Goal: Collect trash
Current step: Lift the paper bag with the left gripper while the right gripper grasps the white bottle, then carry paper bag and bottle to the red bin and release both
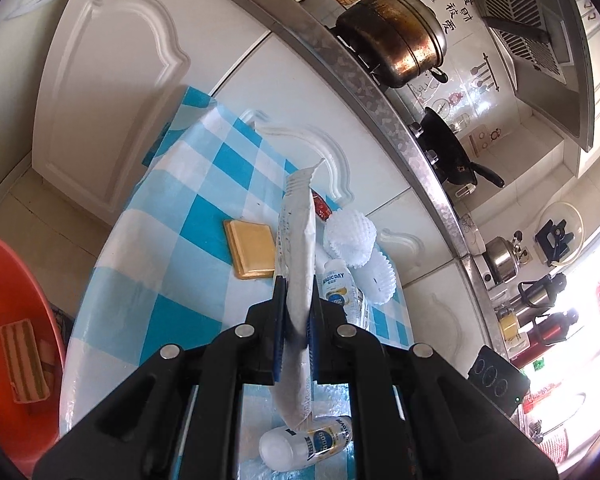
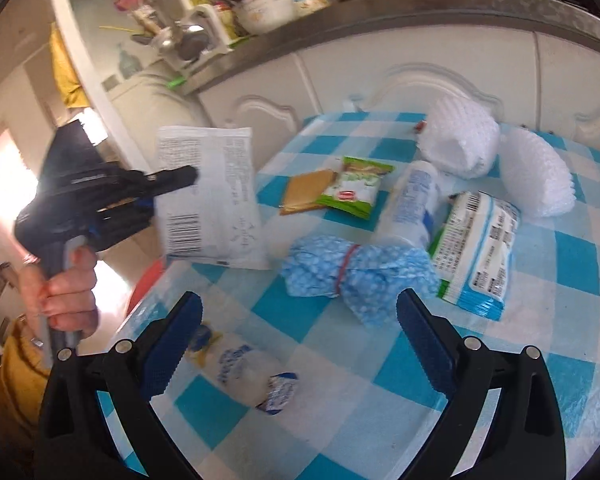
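Left gripper (image 1: 296, 312): clamped on a white wrapper (image 1: 298, 248), which stands edge-on between the blue pads; in the right wrist view the same gripper (image 2: 168, 180) holds the wrapper (image 2: 210, 196) out past the table's left edge, gripped by a hand (image 2: 66, 296).
Right gripper (image 2: 300, 340): jaws spread wide, nothing between them, hanging over the table.
Table (image 2: 559, 264): covered in a blue-and-white checked cloth, standing against white cabinets.
Bin (image 1: 16, 280): an orange tub on the floor left of the table, with a striped piece lying inside.
Trash on the table: a blue dotted bundle (image 2: 355, 268) tied with a red band, just ahead of the right gripper; a blue-and-white packet (image 2: 475, 248) to its right; a white bottle (image 2: 411, 204) lying behind the bundle; a green snack bag (image 2: 357, 190) overlapping a tan square (image 2: 303, 192); two white foam nets (image 2: 459, 140) at the far side; a small foil-capped bottle (image 2: 256, 376) near the left finger.
Counter (image 1: 363, 92): metal-edged, bearing a stained pot (image 1: 395, 36) and a black pan (image 1: 447, 148).
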Demonstrator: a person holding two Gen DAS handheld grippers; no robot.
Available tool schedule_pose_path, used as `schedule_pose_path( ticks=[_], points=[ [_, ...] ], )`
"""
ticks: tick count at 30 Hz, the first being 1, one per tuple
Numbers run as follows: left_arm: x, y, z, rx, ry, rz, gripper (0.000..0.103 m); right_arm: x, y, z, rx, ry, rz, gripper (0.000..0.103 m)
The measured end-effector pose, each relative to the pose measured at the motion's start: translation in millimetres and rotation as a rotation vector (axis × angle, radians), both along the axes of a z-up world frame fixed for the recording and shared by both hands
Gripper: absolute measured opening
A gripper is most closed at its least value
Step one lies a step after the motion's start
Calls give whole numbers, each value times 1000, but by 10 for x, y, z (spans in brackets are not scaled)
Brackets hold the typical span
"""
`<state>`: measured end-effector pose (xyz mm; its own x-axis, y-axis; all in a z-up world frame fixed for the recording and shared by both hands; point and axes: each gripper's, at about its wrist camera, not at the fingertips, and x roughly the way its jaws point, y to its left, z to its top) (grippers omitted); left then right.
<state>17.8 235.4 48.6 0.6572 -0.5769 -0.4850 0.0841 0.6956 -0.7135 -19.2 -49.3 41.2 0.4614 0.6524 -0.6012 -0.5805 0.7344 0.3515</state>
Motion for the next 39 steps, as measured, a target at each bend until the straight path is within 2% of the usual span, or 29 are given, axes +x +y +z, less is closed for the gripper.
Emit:
schedule_pose_path(
  ticks=[3, 5, 15, 16, 18, 22, 26, 32, 39],
  points=[
    [-51, 61, 11, 3, -4, 8, 11, -145, 222, -41, -53, -11, 111, 97],
    [-93, 115, 21, 0, -6, 15, 11, -183, 370, -100, -95, -17, 140, 97],
    [-317, 334, 12, 3, -2, 48, 11, -198, 639, -314, -159, -5, 159, 94],
    [-340, 352, 5, 3, 0, 50, 11, -227, 636, -331, -163, -1, 157, 93],
    [-380, 382, -9, 6, 4, 54, 11, -229, 654, -355, -172, 14, 156, 67],
    [-455, 443, -52, 4, 13, 61, 11, -247, 658, -363, -190, 12, 130, 64],
    [-526, 508, -82, -4, 16, 68, 11, -237, 631, -375, -187, 22, 100, 47],
    [-637, 632, -82, -18, 5, 86, 11, -232, 571, -358, -158, 47, 35, 46],
    [-786, 860, -31, -35, -18, 124, 11, -232, 615, -205, -120, 49, -24, 46]
  ],
)
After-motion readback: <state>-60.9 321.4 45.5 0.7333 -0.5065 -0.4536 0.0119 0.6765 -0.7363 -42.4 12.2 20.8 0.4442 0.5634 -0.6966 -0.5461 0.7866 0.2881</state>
